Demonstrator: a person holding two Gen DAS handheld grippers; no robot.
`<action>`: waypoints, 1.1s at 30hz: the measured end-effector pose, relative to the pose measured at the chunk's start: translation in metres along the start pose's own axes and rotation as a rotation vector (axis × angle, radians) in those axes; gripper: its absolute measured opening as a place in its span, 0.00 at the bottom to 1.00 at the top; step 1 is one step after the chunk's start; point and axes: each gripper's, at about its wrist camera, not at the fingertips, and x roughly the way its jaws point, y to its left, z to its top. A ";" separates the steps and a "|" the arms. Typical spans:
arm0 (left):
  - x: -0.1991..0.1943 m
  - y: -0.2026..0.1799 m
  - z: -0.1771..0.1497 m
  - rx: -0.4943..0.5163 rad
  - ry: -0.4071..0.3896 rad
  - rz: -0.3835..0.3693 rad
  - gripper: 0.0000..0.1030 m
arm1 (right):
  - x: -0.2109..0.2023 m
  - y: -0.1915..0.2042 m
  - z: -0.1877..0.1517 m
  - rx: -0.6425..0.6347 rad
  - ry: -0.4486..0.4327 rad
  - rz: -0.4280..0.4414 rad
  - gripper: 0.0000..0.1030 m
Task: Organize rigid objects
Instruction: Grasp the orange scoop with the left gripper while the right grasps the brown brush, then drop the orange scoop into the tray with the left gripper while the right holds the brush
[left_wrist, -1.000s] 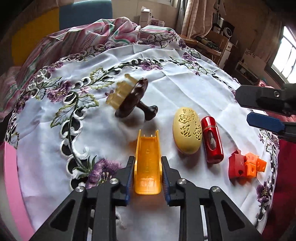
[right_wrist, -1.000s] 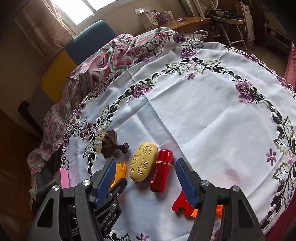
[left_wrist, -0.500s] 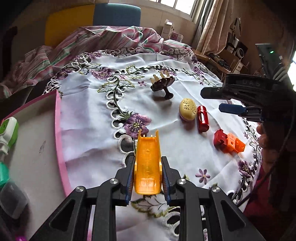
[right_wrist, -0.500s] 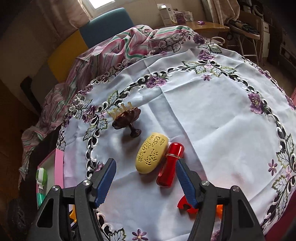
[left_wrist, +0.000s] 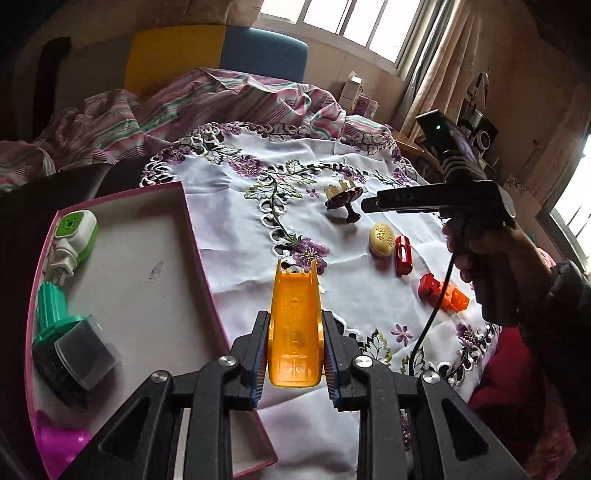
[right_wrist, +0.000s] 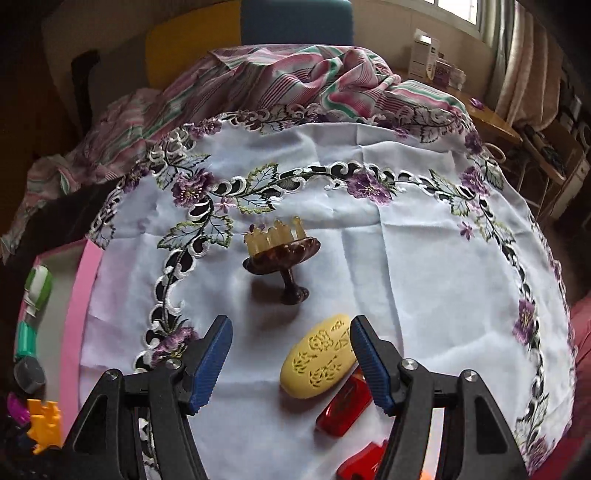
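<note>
My left gripper (left_wrist: 295, 332) is shut on an orange plastic channel piece (left_wrist: 294, 314) and holds it above the tablecloth, beside the pink tray (left_wrist: 199, 258). My right gripper (right_wrist: 291, 332) hovers over the yellow oval case (right_wrist: 319, 360). Its jaws are closing, the case lies partly between them, and the pads do not touch it. A red cylinder (right_wrist: 343, 408) lies against the case. A brown stemmed brush (right_wrist: 282, 254) lies farther back. Red-orange blocks (left_wrist: 443, 291) sit near the table's right edge.
The pink tray holds a green-and-white device (left_wrist: 74, 236), a green piece (left_wrist: 51, 314), a grey box (left_wrist: 81, 354) and a magenta item (left_wrist: 59, 443). A striped cloth (right_wrist: 258, 85) is bunched at the far side. A hand (left_wrist: 476, 251) holds the right gripper.
The left gripper drew back and up to the left with the orange piece, and the pink tray came into view. The right gripper rolled and moved over the yellow case, with its jaws slightly narrower.
</note>
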 end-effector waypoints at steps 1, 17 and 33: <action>-0.002 0.003 0.000 -0.009 -0.003 0.002 0.26 | 0.007 0.001 0.004 -0.023 0.017 -0.006 0.60; -0.017 0.021 -0.004 -0.057 -0.025 0.032 0.26 | 0.043 0.039 0.015 -0.144 0.057 -0.069 0.11; -0.050 0.038 -0.022 -0.105 -0.072 0.150 0.26 | 0.019 0.088 -0.061 -0.217 0.092 0.092 0.11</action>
